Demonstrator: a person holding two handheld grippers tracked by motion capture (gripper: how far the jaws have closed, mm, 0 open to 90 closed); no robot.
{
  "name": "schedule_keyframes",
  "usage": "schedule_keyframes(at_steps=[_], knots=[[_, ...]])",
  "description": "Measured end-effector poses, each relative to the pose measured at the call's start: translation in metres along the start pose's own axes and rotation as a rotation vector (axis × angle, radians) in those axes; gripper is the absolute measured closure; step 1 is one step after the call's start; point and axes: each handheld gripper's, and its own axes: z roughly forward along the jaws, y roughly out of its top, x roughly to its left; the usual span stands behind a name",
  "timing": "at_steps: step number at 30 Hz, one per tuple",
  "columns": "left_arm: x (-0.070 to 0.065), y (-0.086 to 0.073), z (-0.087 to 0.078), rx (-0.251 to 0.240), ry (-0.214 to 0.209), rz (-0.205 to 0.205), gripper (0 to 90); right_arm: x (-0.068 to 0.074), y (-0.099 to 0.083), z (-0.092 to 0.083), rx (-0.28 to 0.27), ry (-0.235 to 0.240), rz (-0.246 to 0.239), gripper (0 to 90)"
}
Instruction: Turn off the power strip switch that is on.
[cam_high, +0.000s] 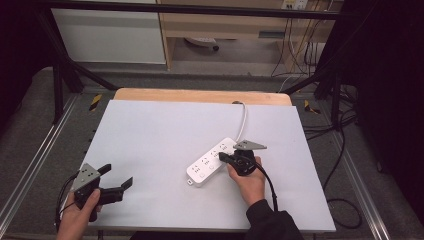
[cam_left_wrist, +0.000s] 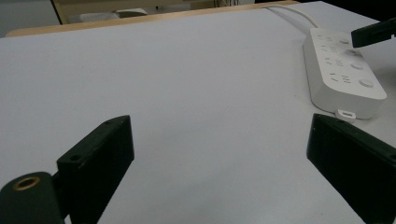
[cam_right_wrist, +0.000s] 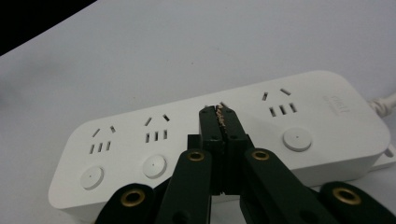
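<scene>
A white power strip (cam_high: 212, 162) with several sockets and round buttons lies slantwise on the white table (cam_high: 160, 130); its cord (cam_high: 243, 117) runs to the far edge. My right gripper (cam_high: 222, 156) is shut, and its tips rest over the strip's right half. In the right gripper view the closed tips (cam_right_wrist: 218, 114) cover one socket of the power strip (cam_right_wrist: 299, 112) and hide that socket's button. My left gripper (cam_high: 117, 175) is held open near the front left corner, nothing between its jaws. The left gripper view has the open gripper (cam_left_wrist: 219, 126) facing the power strip (cam_left_wrist: 343, 70).
A wooden strip (cam_high: 200, 95) shows at the table's far edge. Black frame posts (cam_high: 57, 80) stand at both far corners, and cables (cam_high: 340, 150) trail on the floor to the right. Bare white surface lies between my left gripper and the strip.
</scene>
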Motion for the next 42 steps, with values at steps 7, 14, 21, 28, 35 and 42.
schedule_keyframes(at_steps=[7,14,21,28,35,42], knots=[[0.0,0.0,0.0,0.003,-0.002,0.001,7.2,-0.003,0.005,-0.008,-0.025,-0.011,0.015,86.7],[0.0,0.0,0.0,0.003,-0.001,0.0,7.2,-0.005,0.008,-0.014,-0.037,-0.016,0.029,77.1],[0.0,0.0,0.0,0.002,-0.002,-0.001,7.2,-0.007,0.01,-0.02,-0.06,-0.016,0.027,63.0],[0.0,0.0,0.0,0.0,-0.001,-0.001,7.2,-0.01,0.013,-0.026,-0.099,-0.021,0.03,48.6],[0.0,0.0,0.0,-0.002,-0.001,-0.001,7.2,-0.013,0.015,-0.03,-0.128,-0.018,0.045,32.9],[0.0,0.0,0.0,-0.002,-0.003,0.005,7.2,-0.018,0.02,-0.033,-0.143,-0.076,0.077,9.6]])
